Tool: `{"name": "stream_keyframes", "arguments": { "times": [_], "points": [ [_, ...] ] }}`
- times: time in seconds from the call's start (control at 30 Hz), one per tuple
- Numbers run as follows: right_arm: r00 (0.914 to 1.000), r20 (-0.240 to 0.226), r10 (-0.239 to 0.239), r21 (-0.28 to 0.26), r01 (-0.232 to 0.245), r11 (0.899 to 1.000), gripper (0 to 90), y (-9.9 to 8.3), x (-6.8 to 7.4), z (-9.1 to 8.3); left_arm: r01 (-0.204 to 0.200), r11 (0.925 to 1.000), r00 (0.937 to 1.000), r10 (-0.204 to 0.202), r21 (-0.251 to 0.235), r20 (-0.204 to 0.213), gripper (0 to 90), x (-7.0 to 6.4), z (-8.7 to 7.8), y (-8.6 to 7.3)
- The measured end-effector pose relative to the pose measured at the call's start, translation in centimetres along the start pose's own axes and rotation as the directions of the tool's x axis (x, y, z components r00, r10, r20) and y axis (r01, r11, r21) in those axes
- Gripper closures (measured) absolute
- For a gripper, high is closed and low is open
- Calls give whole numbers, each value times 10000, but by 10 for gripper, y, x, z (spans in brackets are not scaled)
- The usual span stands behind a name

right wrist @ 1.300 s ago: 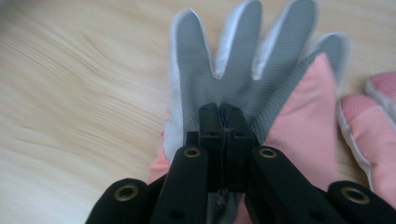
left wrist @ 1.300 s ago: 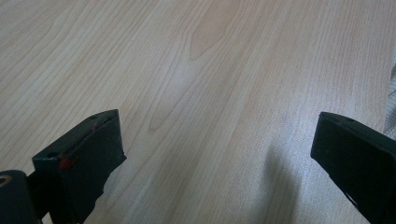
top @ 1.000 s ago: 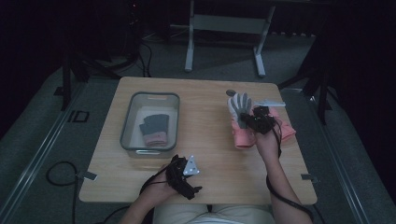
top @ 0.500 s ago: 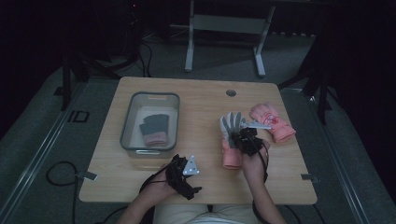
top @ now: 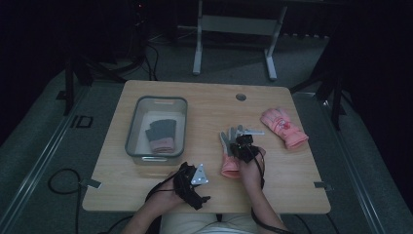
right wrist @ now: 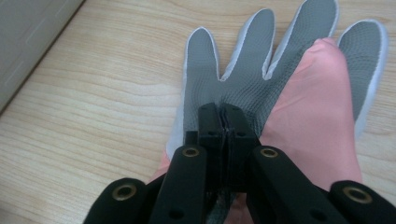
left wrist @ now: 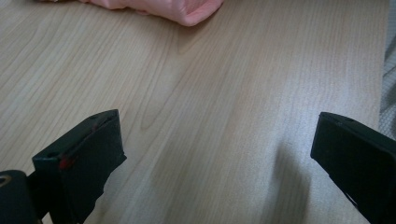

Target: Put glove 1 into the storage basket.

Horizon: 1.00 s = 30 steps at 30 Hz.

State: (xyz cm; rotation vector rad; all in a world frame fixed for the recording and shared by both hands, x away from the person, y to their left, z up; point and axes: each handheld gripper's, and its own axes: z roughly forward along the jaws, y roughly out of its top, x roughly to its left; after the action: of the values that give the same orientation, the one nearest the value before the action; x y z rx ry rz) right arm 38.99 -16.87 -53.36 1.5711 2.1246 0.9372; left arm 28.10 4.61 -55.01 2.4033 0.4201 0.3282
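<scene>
A pink glove with a grey palm (top: pixel 229 163) lies palm up near the table's middle right. My right gripper (top: pixel 242 142) is shut on it. In the right gripper view the black jaws (right wrist: pixel 226 114) pinch the grey palm fabric of the glove (right wrist: pixel 243 70), its fingers spread ahead. A second pink glove (top: pixel 283 127) lies alone farther right. My left gripper (top: pixel 195 187) rests by the front edge, open; in its own view the left gripper (left wrist: pixel 217 140) has wide-apart jaws over bare wood, with a pink glove's edge (left wrist: pixel 177 9) at the top.
A clear plastic bin (top: pixel 134 131) stands on the left half of the wooden table (top: pixel 204 102) with a grey and pink glove (top: pixel 159 135) inside. A round cable hole (top: pixel 240 97) sits near the far edge. Table legs and cables lie on the floor beyond.
My right gripper has carried the grey-palmed glove from the far right toward the near middle of the table, uncovering the other pink glove. The left gripper has stayed put.
</scene>
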Motion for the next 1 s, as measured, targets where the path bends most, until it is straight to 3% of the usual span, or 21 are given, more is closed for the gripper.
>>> {"name": "stream_keyframes", "arguments": {
  "times": [0.13, 0.23, 0.3, 0.37, 0.4, 0.43, 0.5, 0.6, 0.63, 0.67, 0.73, 0.77, 0.8, 0.83, 0.87, 1.0],
  "points": [
    [10000, -44, 82, 29, -81, 10000, 846, 0, -1, 3, -57, 10000, 10000, 57, -9, 37, 20, -1, 0, 1],
    [9998, -172, 117, -109, -119, 9999, 808, 3, 0, -4, -51, 10000, 10000, 51, -51, 42, 19, -1, 0, 0],
    [9985, -502, -226, -731, 189, 9971, 772, 10, 1, -25, -96, 10000, 10000, 96, -17, 8, 19, -1, 1, 0],
    [9981, -507, -349, -892, 303, 9956, 760, 12, 0, -31, -83, 10000, 10000, 83, -21, 10, 19, -1, 1, 0],
    [9965, -526, -646, -1210, 579, 9910, 742, 15, -5, -41, -106, 9999, 9999, 106, -21, 13, 19, -1, 1, 0],
    [9940, -308, -1047, -1482, 990, 9840, 737, 20, -18, -54, -88, 10000, 9999, 88, -8, 68, 20, -2, 0, -1],
    [9892, -224, -1445, -1757, 1384, 9747, 729, 24, -37, -64, -65, 10000, 10000, 65, -12, 70, 19, -2, 1, -1],
    [9882, -114, -1528, -1755, 1484, 9732, 724, 25, -45, -67, -84, 10000, 9999, 84, 4, 60, 19, -2, 1, -1],
    [9799, -219, -1982, -1811, 1911, 9647, 705, 24, -85, -80, -144, 9999, 9999, 144, 52, 19, 19, -2, 2, -1],
    [9789, -65, -2040, -1757, 1997, 9640, 704, 22, -96, -83, -144, 9999, 9999, 144, 52, 19, 19, -2, 2, -1],
    [9840, 49, -1784, -1651, 1767, 9703, 709, 19, -120, -88, -114, 9999, 9999, 114, 80, 37, 19, -1, 2, -1],
    [9840, 49, -1784, -1651, 1767, 9703, 709, 19, -120, -88, -104, 9999, 9999, 103, 99, 84, 19, 0, 2, -1],
    [9852, 132, -1709, -1649, 1708, 9714, 712, 19, -131, -90, -111, 9999, 9999, 111, 76, 48, 19, 0, 2, -2],
    [9865, 225, -1620, -1581, 1635, 9738, 709, 19, -152, -93, -112, 9999, 9999, 112, 90, 42, 19, 0, 2, -2],
    [9862, 343, -1619, -1416, 1651, 9761, 705, 20, -161, -94, -118, 9999, 9999, 118, 84, 35, 19, 0, 1, -2],
    [9830, 300, -1809, -1040, 1831, 9776, 703, 22, -182, -97, -111, 9999, 9999, 111, 72, 40, 19, 0, 0, -2]
  ]
}}
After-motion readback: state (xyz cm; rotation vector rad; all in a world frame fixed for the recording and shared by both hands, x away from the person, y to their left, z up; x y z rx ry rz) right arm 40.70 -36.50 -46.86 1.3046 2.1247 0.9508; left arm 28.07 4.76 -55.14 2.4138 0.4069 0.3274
